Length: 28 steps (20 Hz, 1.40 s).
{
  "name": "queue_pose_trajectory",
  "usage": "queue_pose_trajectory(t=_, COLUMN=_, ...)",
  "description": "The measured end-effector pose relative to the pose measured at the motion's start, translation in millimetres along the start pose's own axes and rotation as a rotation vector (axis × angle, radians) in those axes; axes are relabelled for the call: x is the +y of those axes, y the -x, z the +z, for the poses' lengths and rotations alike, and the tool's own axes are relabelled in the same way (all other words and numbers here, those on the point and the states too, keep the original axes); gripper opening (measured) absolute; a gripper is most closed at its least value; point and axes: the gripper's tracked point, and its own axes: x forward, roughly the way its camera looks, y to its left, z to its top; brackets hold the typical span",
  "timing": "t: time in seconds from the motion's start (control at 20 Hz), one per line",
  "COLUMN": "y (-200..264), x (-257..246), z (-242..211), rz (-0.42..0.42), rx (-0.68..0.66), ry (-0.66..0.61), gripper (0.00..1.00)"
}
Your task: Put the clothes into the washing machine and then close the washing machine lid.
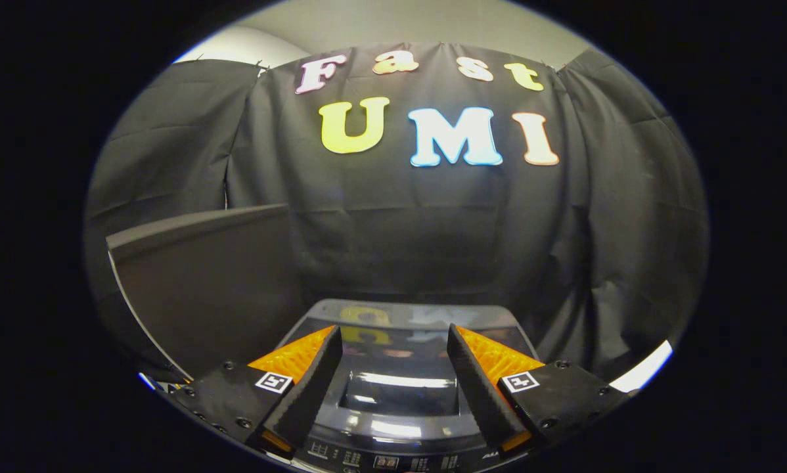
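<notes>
The gripper (pixel 393 374) hangs over the glossy dark-grey top-loading washing machine (pixel 400 420), its two black fingers with orange ribbed backs (pixel 311 381) spread wide apart, released, nothing between the pads but air and the machine's shiny top below. Look through that gap: straight ahead at twelve o'clock from the fingertips sits the washing machine's smooth dark lid (pixel 400 328), flat as far as can be judged, mirroring the booth wall, with a shallow rectangular recess (pixel 400 394) lying right between the two fingers, its long axis running across from nine to three o'clock, square to the line of the fingers. Nearer still, at six o'clock, runs the strip of the control panel (pixel 393 463) with its small markings, too tiny to make out. Off at ten o'clock from the left finger stands a flat black panel with a pale edge (pixel 203 282), tilted up; what it belongs to cannot be told from here. No clothes appear anywhere ahead of the fingers, and the lid seems to lie down over the tub, so my judgement is that either the load is not yet fetched or the job is nearly wrapped up; this view alone will not settle it. What the next move turns on is plain: the lid lies dead ahead and below the open fingers, centred, its handle recess crosswise to them.
</notes>
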Motion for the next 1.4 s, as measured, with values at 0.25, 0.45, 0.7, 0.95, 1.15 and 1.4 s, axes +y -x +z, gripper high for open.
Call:
queue_pose_trajectory(t=0.25, y=34, x=15, z=-40, rz=0.016, rx=0.060, ry=0.001, gripper=0.98)
queue_pose_trajectory(t=0.45, y=76, x=28, z=-19, rz=0.023, rx=0.012, ry=0.021, gripper=0.99)
queue_pose_trajectory(t=0.7, y=154, x=48, z=11, rz=-0.023, rx=-0.079, ry=-0.034, gripper=0.98)
queue_pose_trajectory(t=0.95, y=237, x=72, z=25, rz=-0.048, rx=-0.154, ry=-0.061, gripper=0.98)
queue_pose_trajectory(t=1.15, y=291, x=73, z=34, rz=-0.093, rx=-0.188, ry=-0.109, gripper=0.98)
queue_pose_trajectory(t=1.4, y=351, x=69, z=24, rz=-0.137, rx=-0.194, ry=-0.122, gripper=0.98)
